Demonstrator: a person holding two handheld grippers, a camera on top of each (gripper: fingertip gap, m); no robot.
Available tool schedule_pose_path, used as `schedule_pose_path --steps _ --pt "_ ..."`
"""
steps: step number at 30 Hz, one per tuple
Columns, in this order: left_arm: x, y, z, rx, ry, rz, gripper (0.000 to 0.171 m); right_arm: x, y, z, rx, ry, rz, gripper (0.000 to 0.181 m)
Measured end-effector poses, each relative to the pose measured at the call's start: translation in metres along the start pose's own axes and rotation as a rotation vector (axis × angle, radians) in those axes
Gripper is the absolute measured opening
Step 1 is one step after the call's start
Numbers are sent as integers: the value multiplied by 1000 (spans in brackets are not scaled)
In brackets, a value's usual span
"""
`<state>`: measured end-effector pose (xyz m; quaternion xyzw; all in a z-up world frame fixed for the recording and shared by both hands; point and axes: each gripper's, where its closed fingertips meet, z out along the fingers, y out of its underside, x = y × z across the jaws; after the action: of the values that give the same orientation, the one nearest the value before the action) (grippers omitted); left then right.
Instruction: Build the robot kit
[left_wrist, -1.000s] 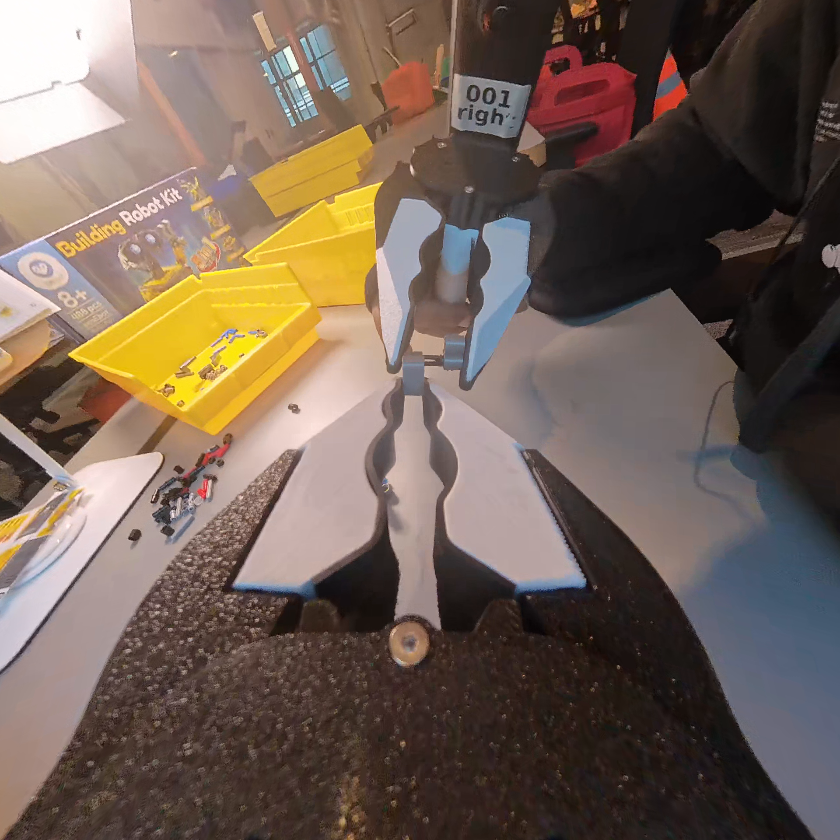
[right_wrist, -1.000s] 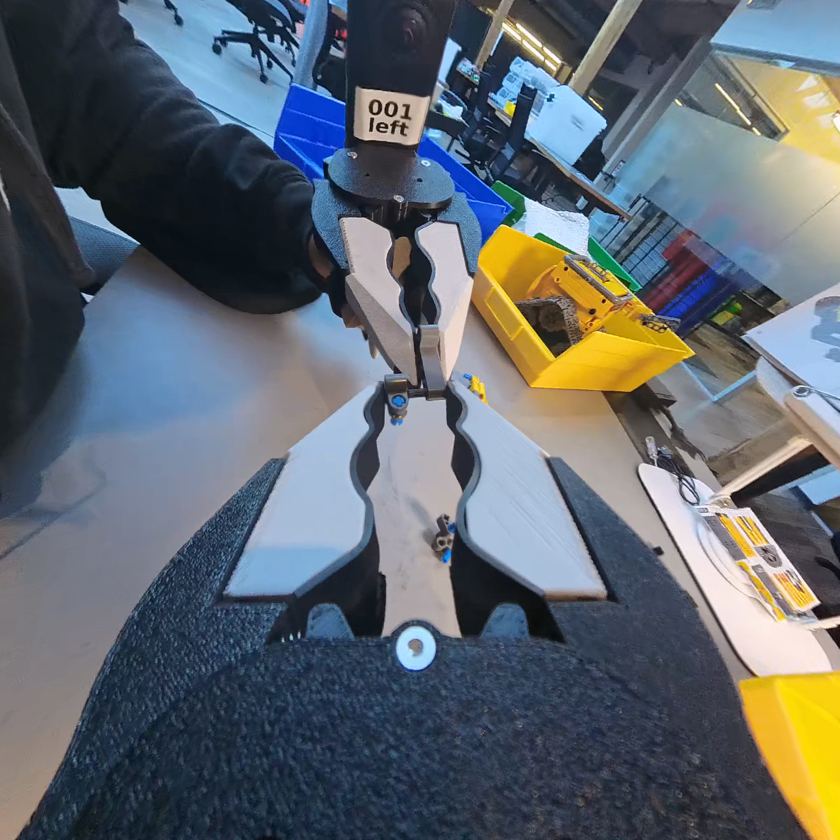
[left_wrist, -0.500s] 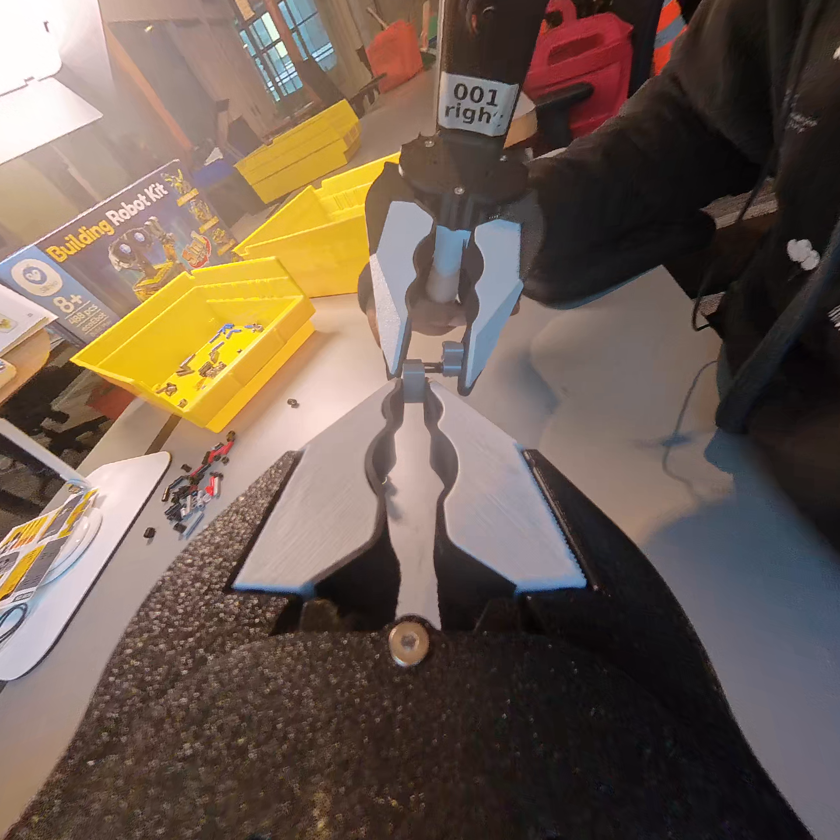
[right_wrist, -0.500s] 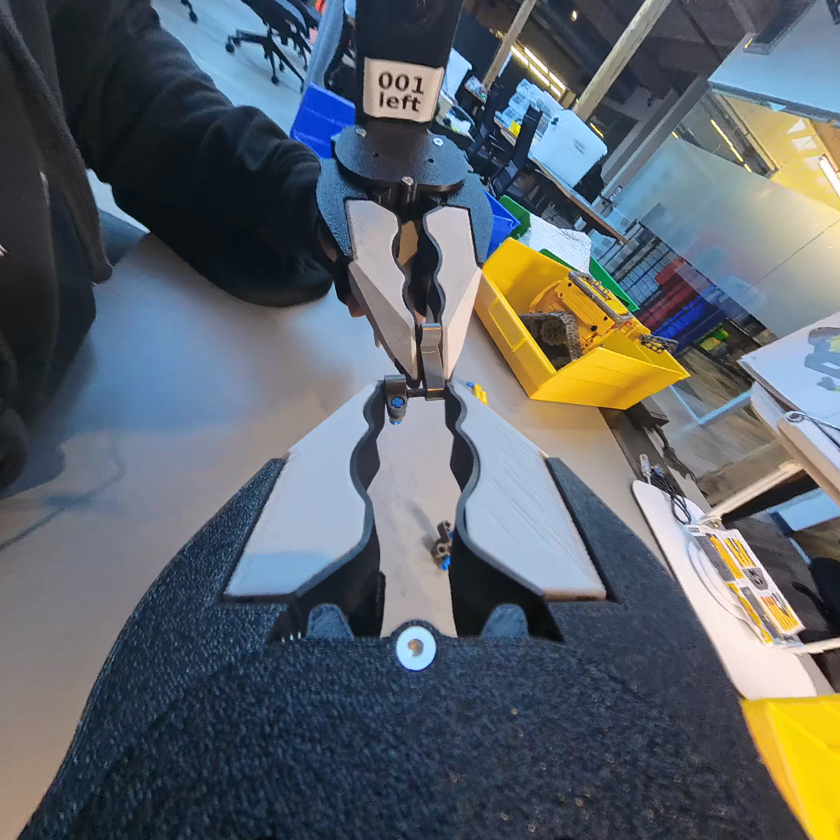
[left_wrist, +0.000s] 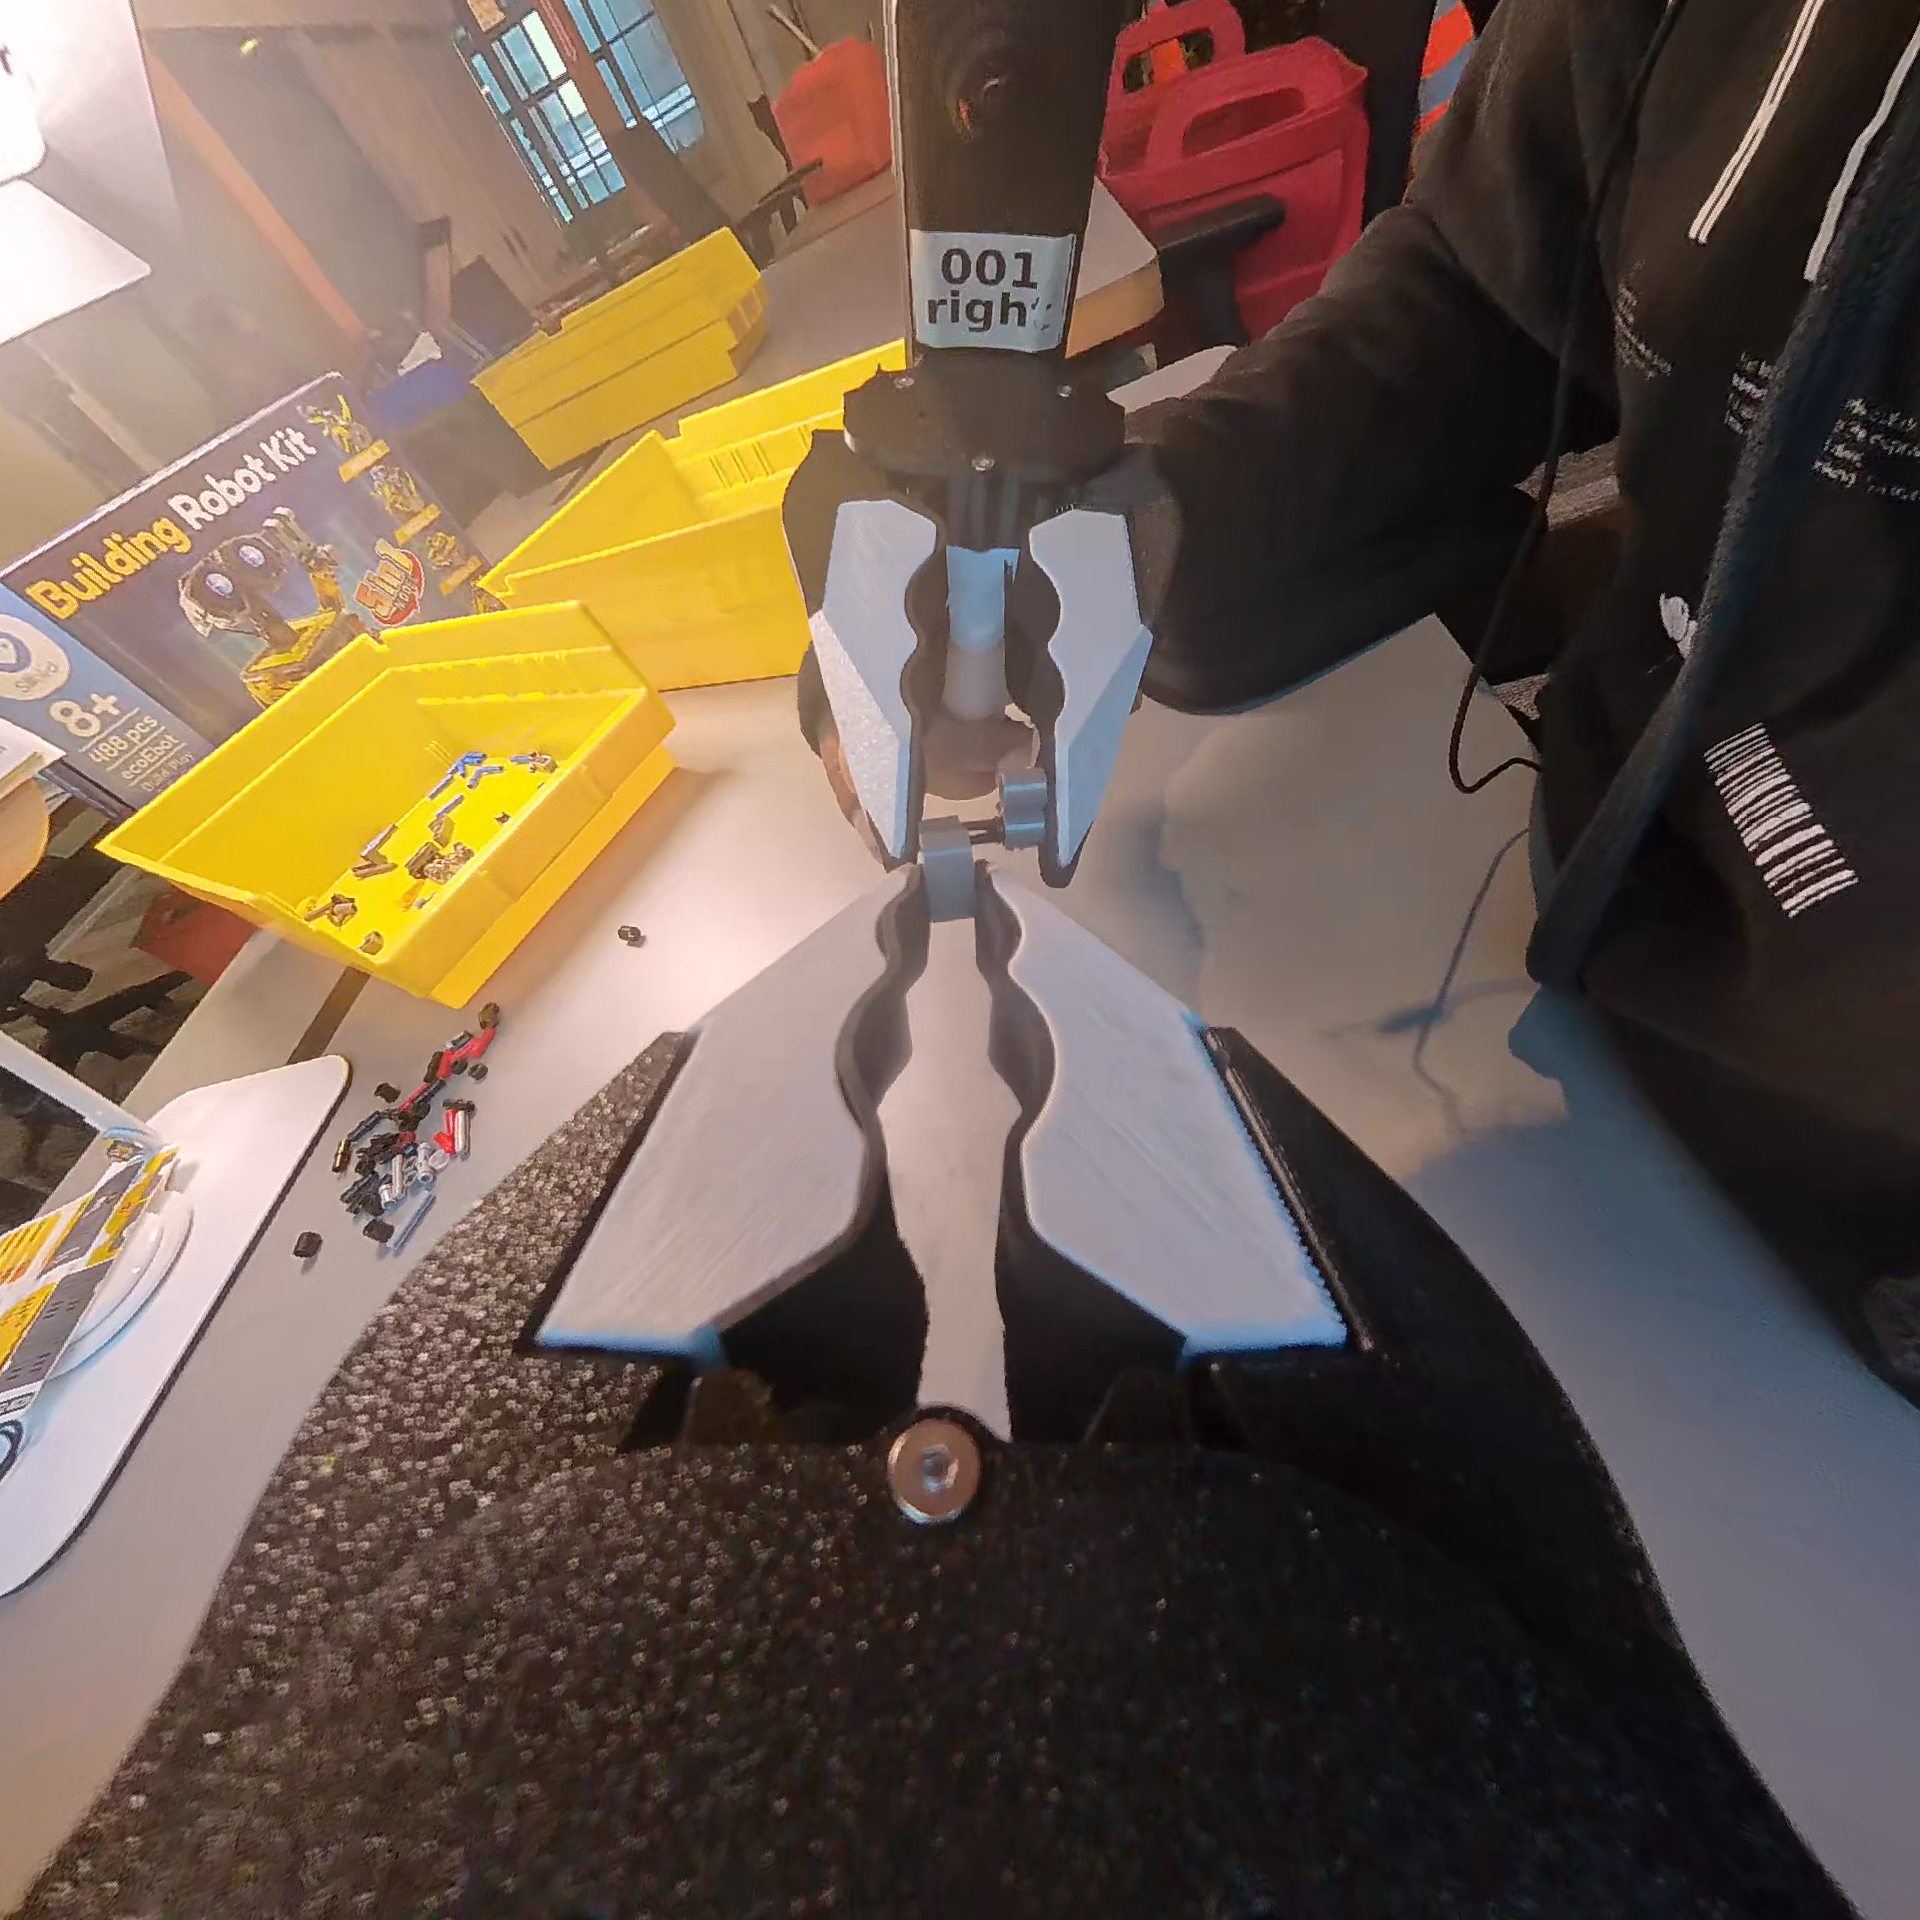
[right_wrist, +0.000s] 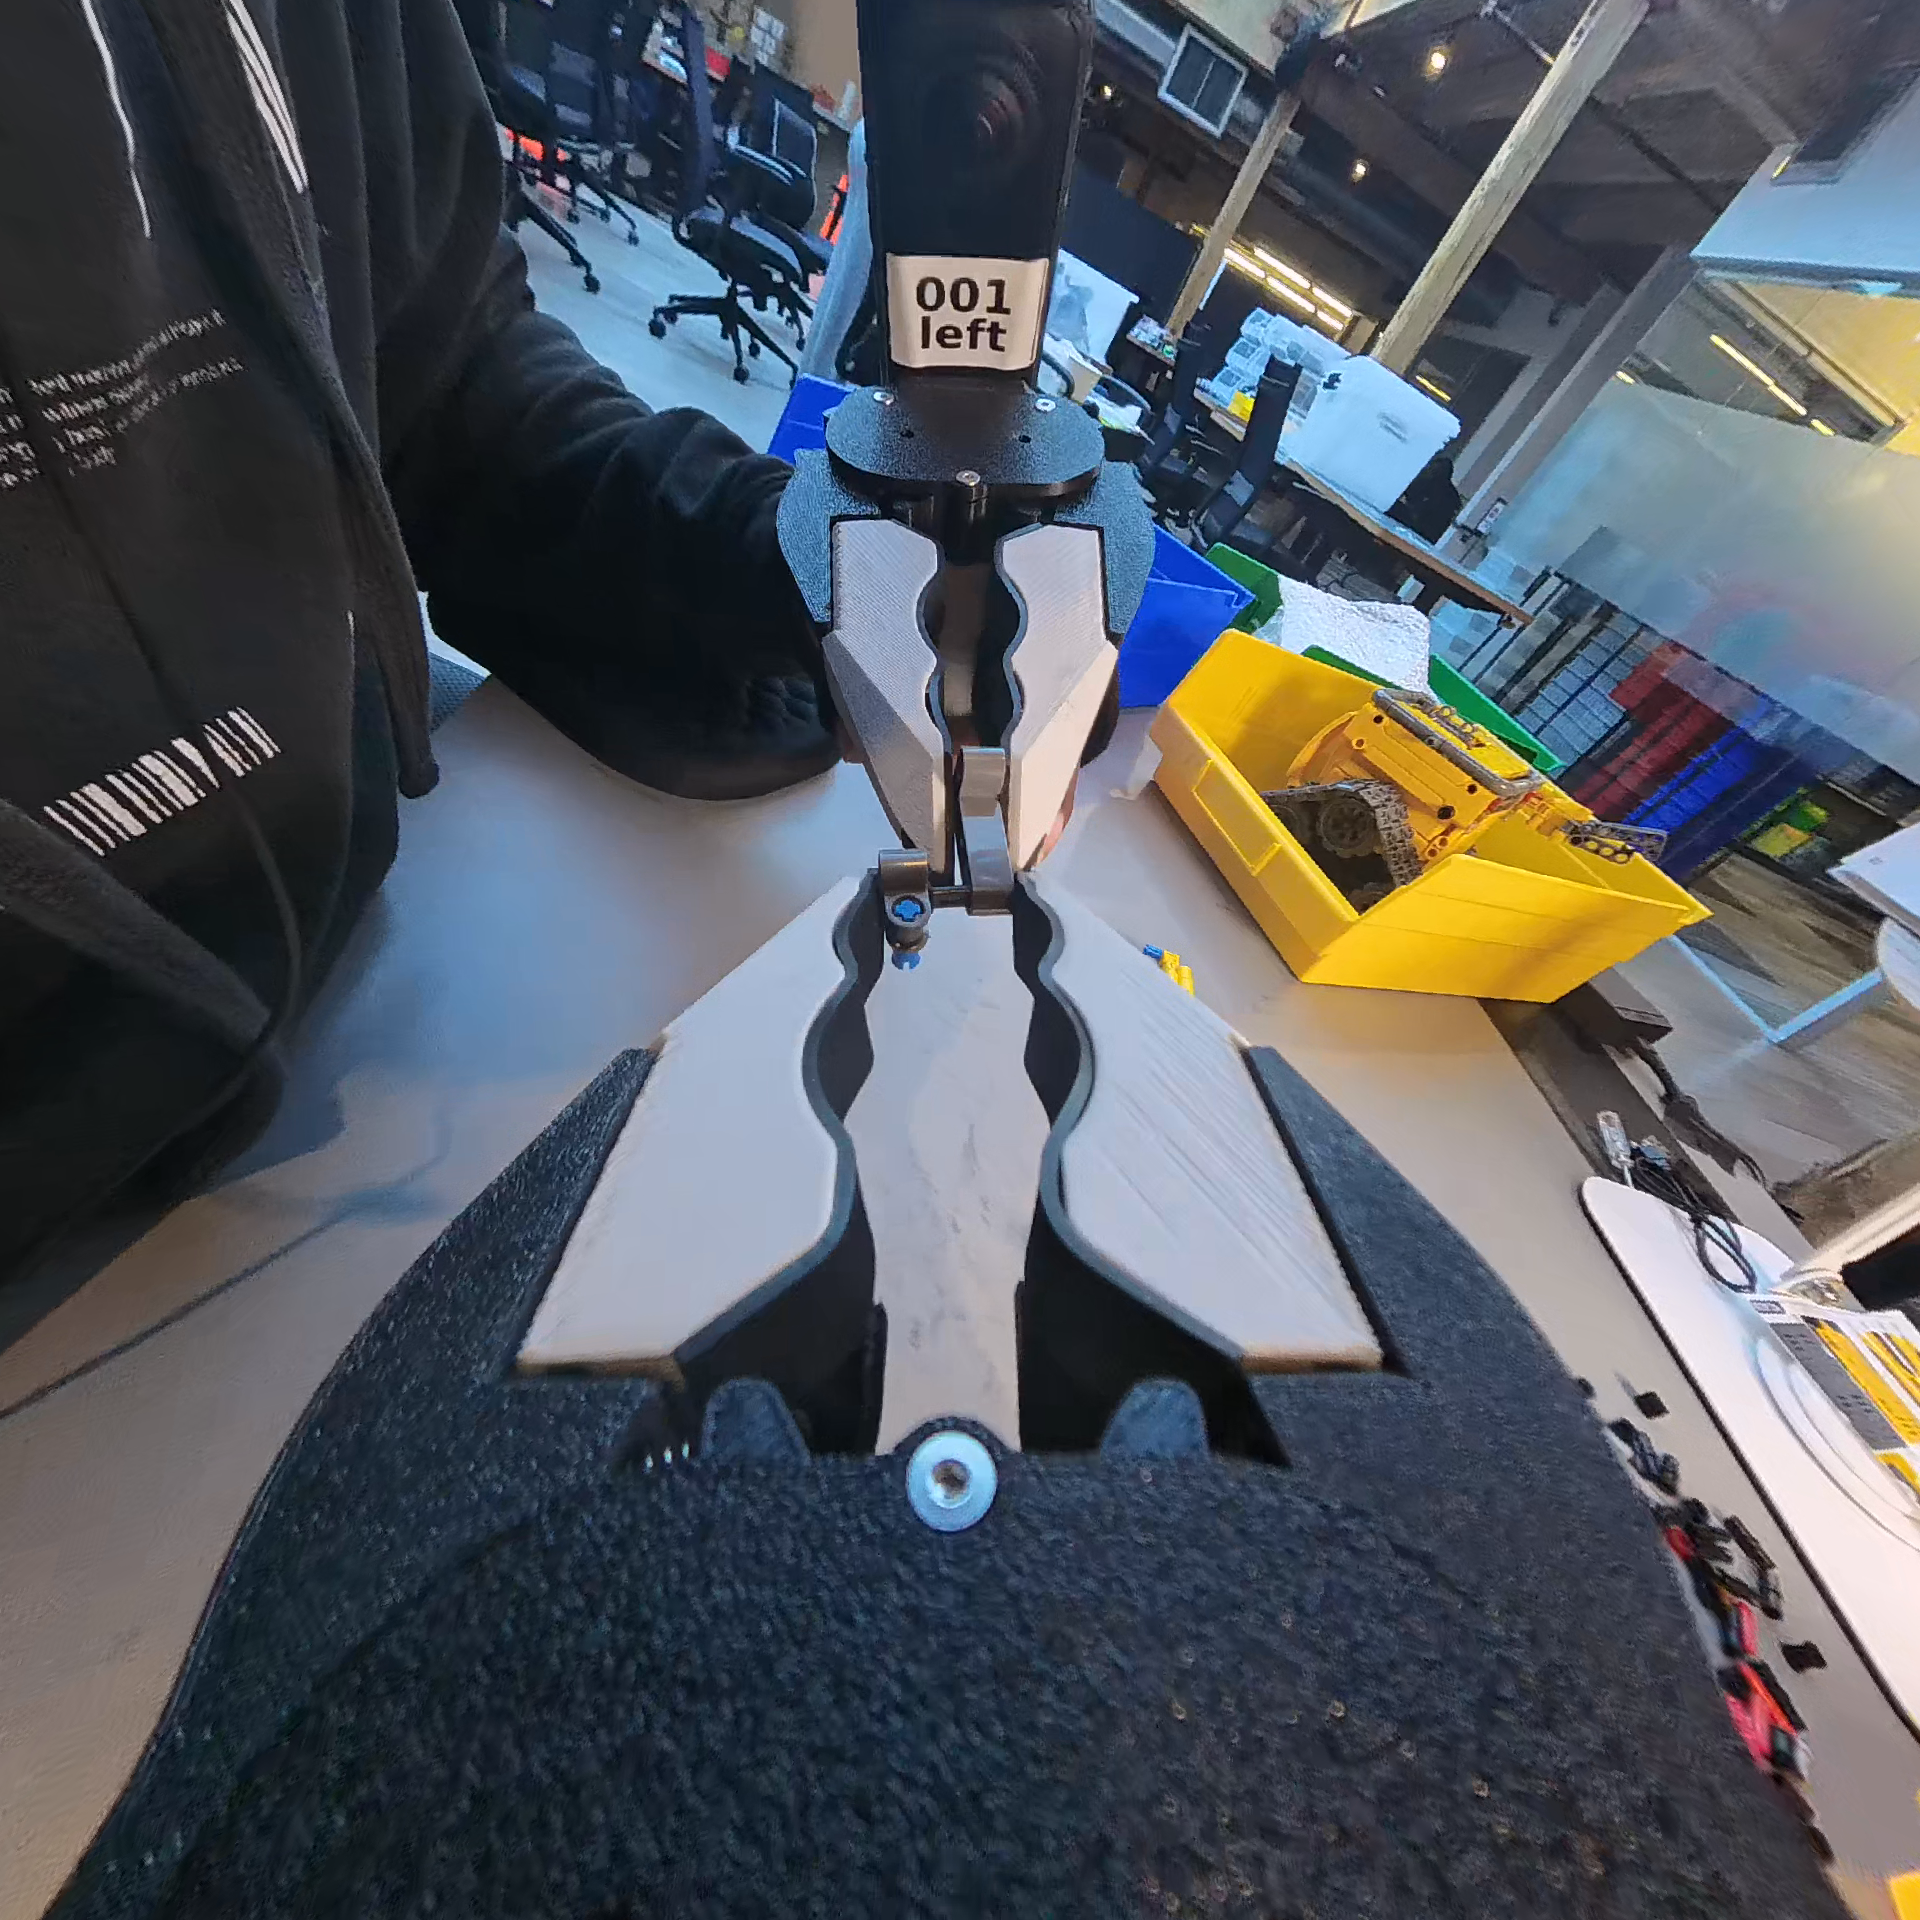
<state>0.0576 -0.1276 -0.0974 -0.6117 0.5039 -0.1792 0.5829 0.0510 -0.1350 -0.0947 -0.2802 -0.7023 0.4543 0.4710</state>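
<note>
Two grippers meet tip to tip above the table (left_wrist: 1299, 1039): left gripper (left_wrist: 948, 896) clamped on a grey connector piece (left_wrist: 948, 878), right gripper (right_wrist: 940, 902) pinching its pinned-on end. Looks light, rigid, small; hold by the barrels.

- Left gripper (left_wrist: 948, 902): black, grainy-textured body, pale grey ridged fingers (left_wrist: 764, 1132) with wavy black inner edges, a silver screw (left_wrist: 935, 1467) at 6 o'clock.
- Right gripper (right_wrist: 945, 896): same build, with a white label on its black handle.
- Person: black hooded jacket (left_wrist: 1704, 582) with white print and a thin black cable.
</note>
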Motion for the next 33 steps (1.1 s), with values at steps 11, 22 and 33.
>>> schedule_pose_path --steps 11,22,33 --pt "8 -9 -1 44 45 -46 8 -6 -9 -3 87 -66 87 23" --pt "12 -14 -1 61 56 -56 8 -7 -14 -4 111 -102 158 24" --pt "16 -16 -1 66 90 -71 8 -9 -15 -4 94 -112 178 25"
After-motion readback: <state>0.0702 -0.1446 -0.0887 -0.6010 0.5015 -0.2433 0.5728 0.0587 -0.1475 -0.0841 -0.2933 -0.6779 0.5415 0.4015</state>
